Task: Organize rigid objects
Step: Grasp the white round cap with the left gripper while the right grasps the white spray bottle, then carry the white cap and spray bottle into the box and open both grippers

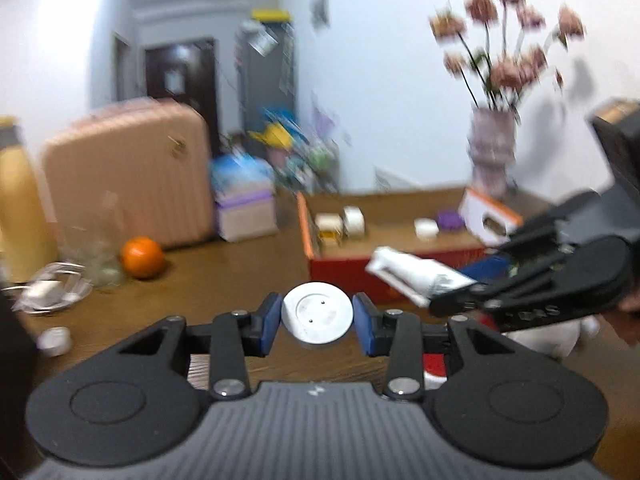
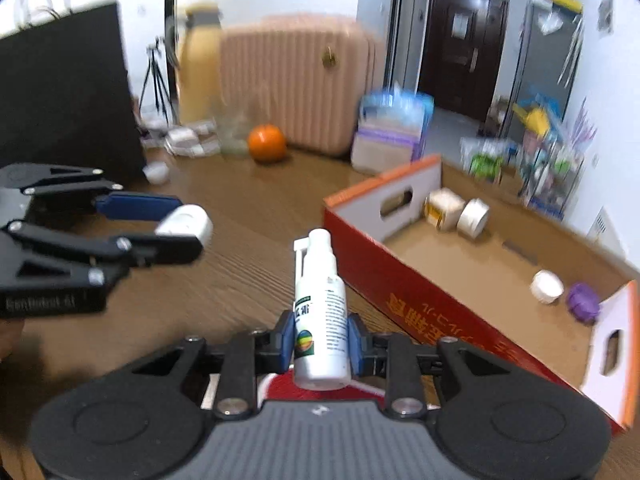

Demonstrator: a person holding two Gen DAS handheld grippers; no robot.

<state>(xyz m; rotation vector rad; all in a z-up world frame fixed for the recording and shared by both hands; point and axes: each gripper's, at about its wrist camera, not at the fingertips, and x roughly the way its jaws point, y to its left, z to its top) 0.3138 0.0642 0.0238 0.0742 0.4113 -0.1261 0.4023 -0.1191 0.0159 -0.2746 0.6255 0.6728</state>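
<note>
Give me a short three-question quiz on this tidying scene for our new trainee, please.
1. Multiple choice: what does the right gripper hold? A) an orange B) a white spray bottle C) a purple lid
2. True or false: the cardboard box has nothing in it.
3. Fill in: the left gripper is shut on a white ____.

Key
1. B: the white spray bottle sits between its jaws, nozzle pointing away from the camera.
2. False: several small containers lie inside, among them a white jar and a purple lid.
3. A round puck: the round white puck is clamped at its sides.
</note>
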